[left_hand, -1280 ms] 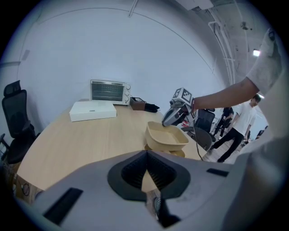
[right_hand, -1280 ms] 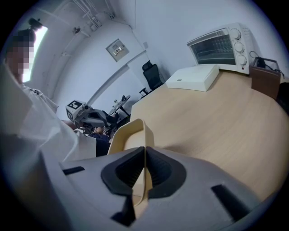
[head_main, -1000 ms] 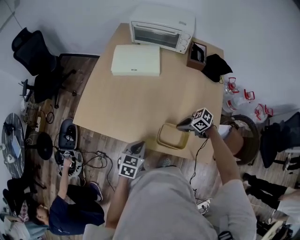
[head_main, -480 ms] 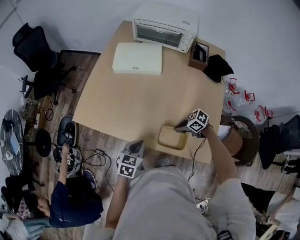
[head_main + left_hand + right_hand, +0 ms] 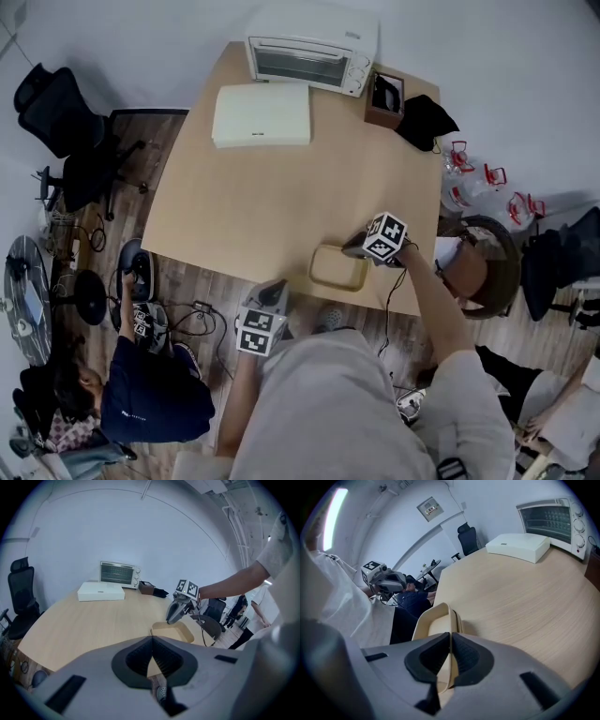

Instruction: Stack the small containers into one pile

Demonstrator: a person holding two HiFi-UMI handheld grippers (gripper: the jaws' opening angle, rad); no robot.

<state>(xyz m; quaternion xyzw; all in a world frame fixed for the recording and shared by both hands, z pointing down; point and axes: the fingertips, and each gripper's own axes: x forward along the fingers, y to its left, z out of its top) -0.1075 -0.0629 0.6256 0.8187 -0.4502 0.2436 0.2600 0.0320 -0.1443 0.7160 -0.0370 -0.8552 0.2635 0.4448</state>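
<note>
Table (image 5: 272,197) edge: right tongs (image 5: 450,644) clamp tan container (image 5: 431,623) by its rim; left tongs (image 5: 152,641) closed, apart

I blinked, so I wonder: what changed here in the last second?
The right gripper, clamped on the rim of the beige container, seems to have dipped slightly towards the table. Nothing taken or released. The left gripper, toaster oven and white box stayed put.

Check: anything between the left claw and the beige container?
Nothing visible: only bare table lies between the left claw and the beige container. The right claw grips its far rim; its jaws have just been opening.
</note>
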